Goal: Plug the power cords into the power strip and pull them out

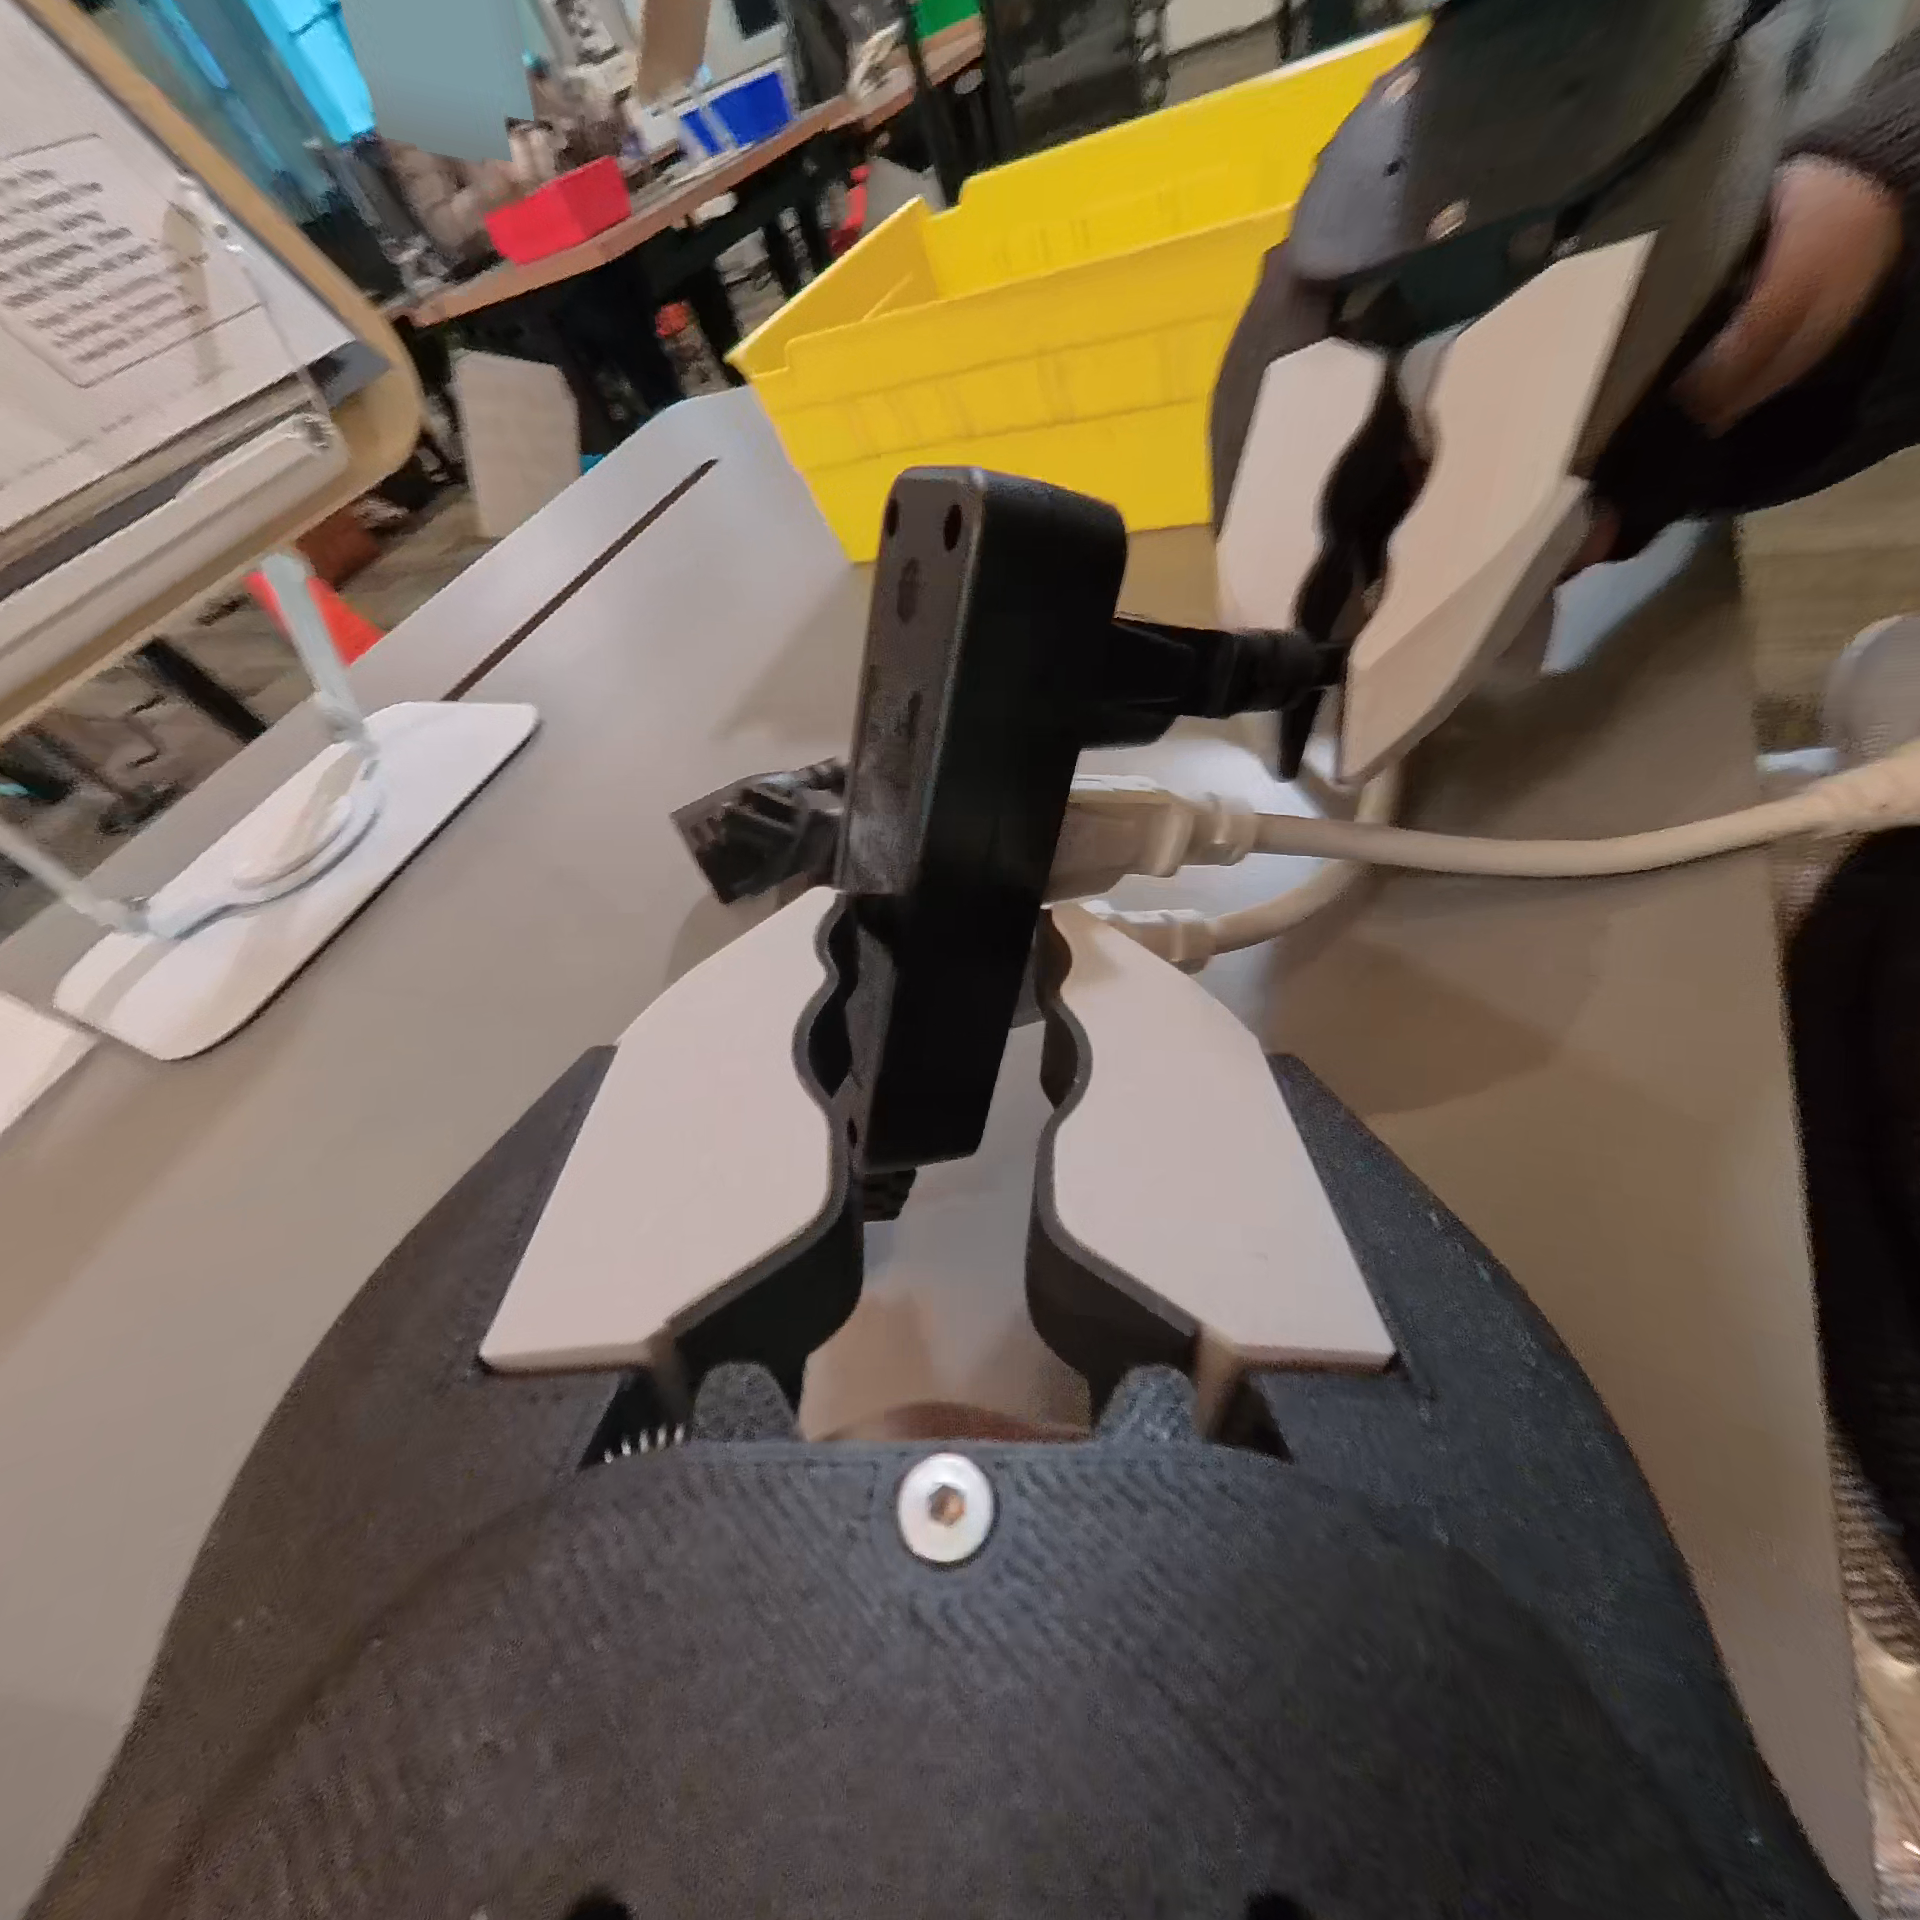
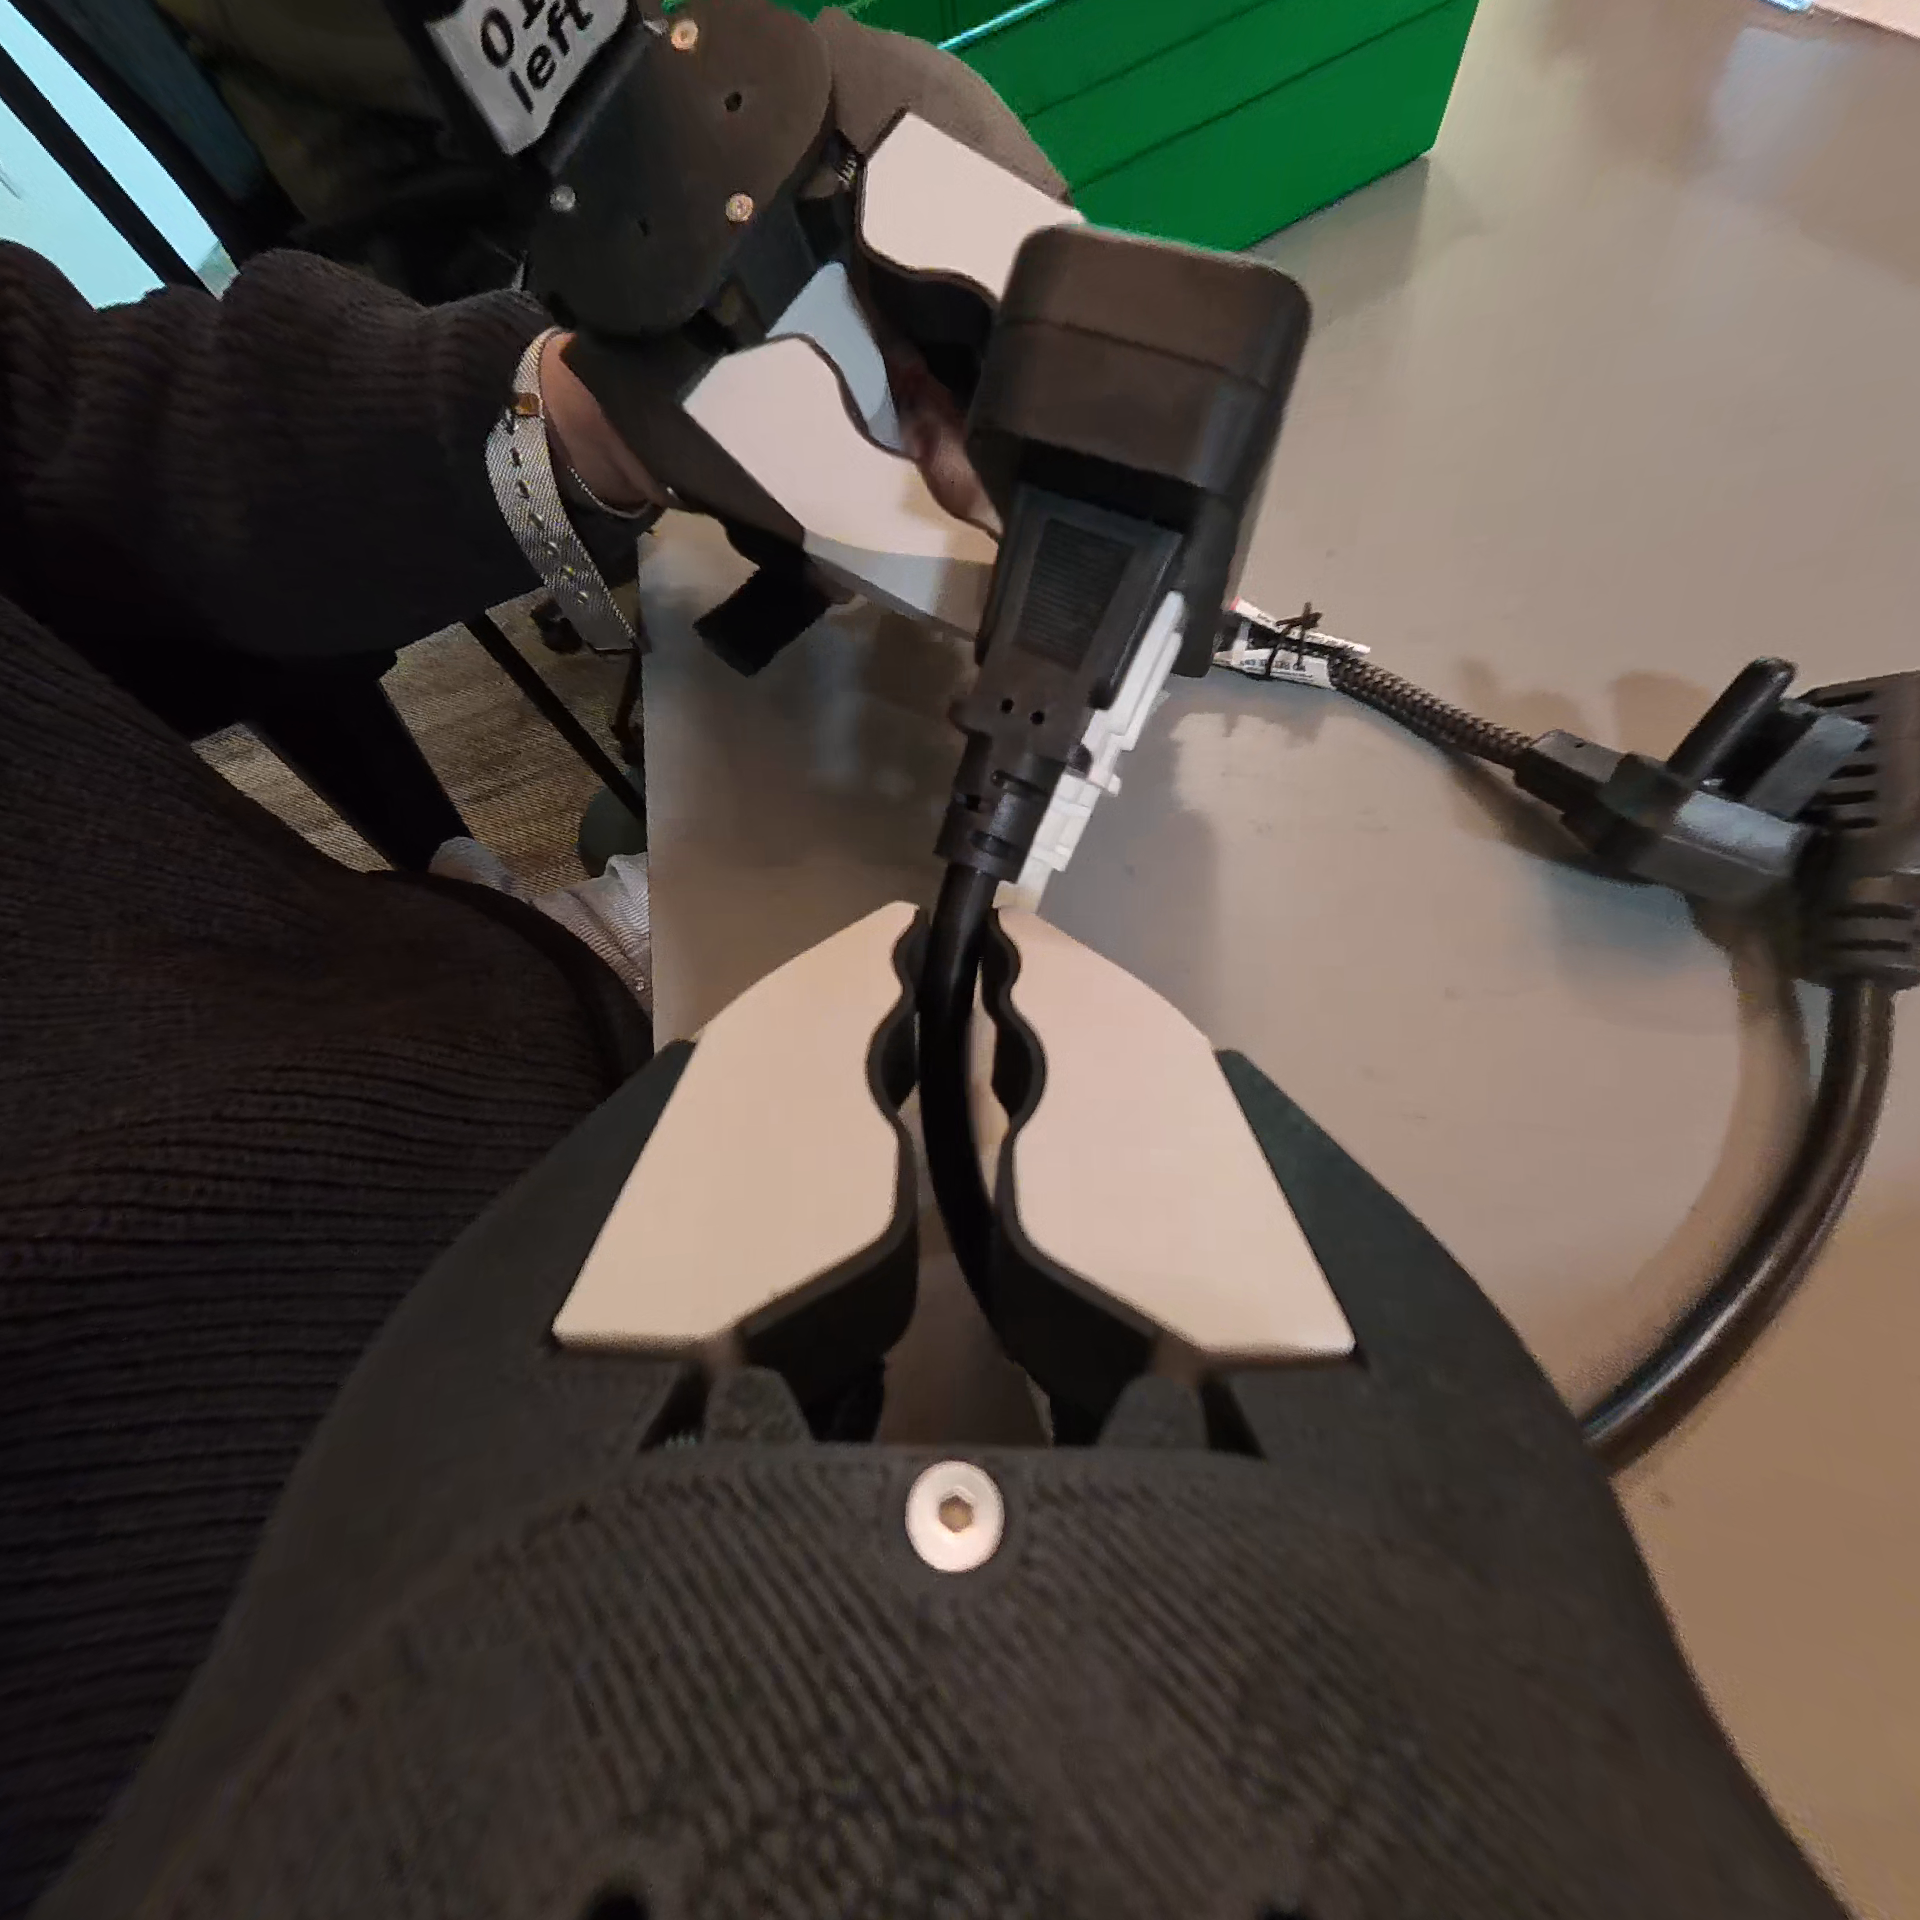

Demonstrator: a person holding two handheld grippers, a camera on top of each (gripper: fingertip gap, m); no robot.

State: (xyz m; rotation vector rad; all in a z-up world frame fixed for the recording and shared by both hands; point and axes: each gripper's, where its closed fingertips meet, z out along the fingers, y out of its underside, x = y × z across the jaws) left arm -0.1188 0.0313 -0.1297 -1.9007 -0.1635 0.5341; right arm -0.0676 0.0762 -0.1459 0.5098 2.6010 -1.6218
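Two tongs are at work, one in each of the person's hands. The left tongs [image 1: 940,1049] are closed on the lower end of one black power strip [image 1: 961,748], which stands upright, lifted off the grey surface [image 1: 520,987]. The right tongs [image 2: 951,997] are nearly closed, pinching the black cord [image 2: 951,1122] just behind its black plug [image 2: 1070,644], which is seated in the strip's socket face.

Counted: one strip, one black plug, and two pale grey cords. One grey plug [image 1: 1132,831] sits in the strip just below the black one; a second grey plug [image 1: 1174,930] lies loose on the surface beneath it.

The left wrist view alone shows the strip's back with its screw holes, a yellow bin [image 1: 1039,343] behind it, a white stand base [image 1: 301,862] to the left, and the right tongs from outside [image 1: 1340,623], their tips closed on the black cord.

The right wrist view alone shows a green bin [image 2: 1247,114] at the top, a thick black cable [image 2: 1818,1195] looping on the surface to the right, ending in a black connector [image 2: 1704,800], a small tag tied on near the strip, and the left tongs seen from outside [image 2: 883,343], partly hidden behind the strip [image 2: 1143,353]
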